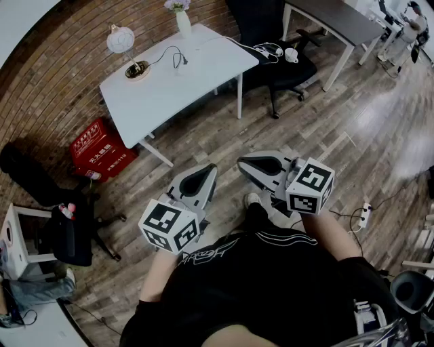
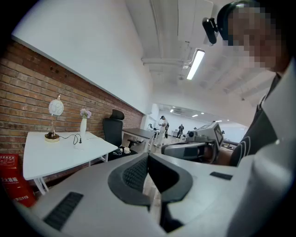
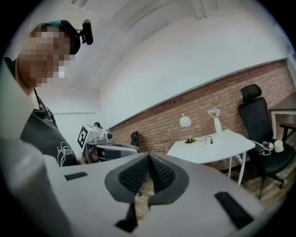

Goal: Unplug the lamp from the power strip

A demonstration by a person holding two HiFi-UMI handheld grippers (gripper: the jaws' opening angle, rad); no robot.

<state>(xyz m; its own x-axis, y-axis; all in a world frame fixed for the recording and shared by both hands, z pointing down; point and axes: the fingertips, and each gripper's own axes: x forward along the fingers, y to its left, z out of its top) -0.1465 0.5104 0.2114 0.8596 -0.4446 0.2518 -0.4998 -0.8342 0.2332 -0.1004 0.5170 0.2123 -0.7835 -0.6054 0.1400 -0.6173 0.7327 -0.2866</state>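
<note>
The lamp (image 1: 122, 41), a white globe on a thin stem with a round base, stands at the far left of the white table (image 1: 190, 88). Its black cord (image 1: 173, 55) trails across the top. White cables and a white block, perhaps the power strip (image 1: 269, 49), lie on the black chair's seat. My left gripper (image 1: 210, 171) and right gripper (image 1: 241, 162) hover side by side over the floor in front of me, far from the table. Both are shut and empty. The lamp (image 2: 55, 109) shows in the left gripper view and the lamp (image 3: 185, 122) in the right gripper view.
A vase (image 1: 183, 20) stands at the table's back edge. A mug (image 1: 291, 55) sits on the black office chair (image 1: 285, 68). A red box (image 1: 100, 150) lies by the brick wall, with a dark desk (image 1: 339, 20) at upper right. A second strip (image 1: 365, 215) lies on the floor.
</note>
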